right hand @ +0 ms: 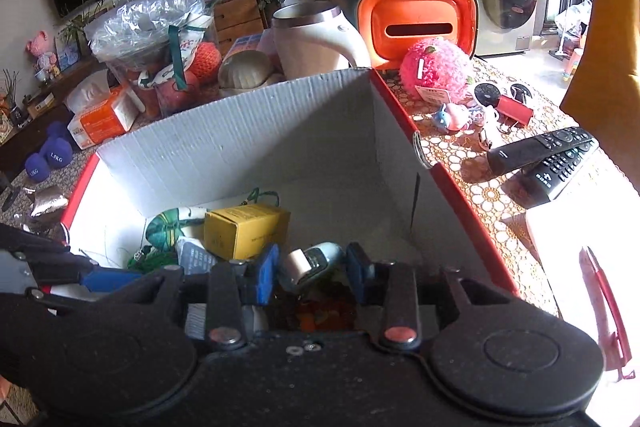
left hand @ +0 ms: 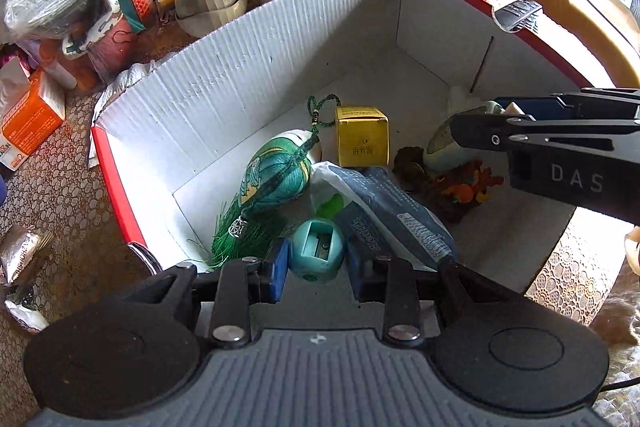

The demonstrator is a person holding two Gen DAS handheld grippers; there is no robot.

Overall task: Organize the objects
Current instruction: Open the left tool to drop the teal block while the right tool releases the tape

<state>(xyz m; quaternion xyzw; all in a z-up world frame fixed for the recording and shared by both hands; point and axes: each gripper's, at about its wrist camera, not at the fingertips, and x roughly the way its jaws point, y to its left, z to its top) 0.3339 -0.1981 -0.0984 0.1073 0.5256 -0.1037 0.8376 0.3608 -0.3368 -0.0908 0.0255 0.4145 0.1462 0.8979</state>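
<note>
Grippers both hang inside your cardboard box (left hand: 248, 67): left gripper (left hand: 318, 263) fingers apart around the teal sharpener (left hand: 318, 251); right gripper (right hand: 312, 273) fingers apart, yellow carton (right hand: 244, 229) at eleven o'clock.

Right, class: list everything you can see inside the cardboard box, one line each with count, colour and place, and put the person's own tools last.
cardboard box: one, white inside, red outside, on table
yellow carton: one, yellow, box middle
tasselled pouch: one, green, left of carton
pencil sharpener: one, teal, between left fingers
blue packet: one, dark blue, beside sharpener
coral ornament: one, orange and brown, right side
pale capsule-shaped item: one, pale blue and silver, between right fingers
left hand-held gripper: one, black, blue pads, open
right hand-held gripper: one, black, blue pads, open
</note>
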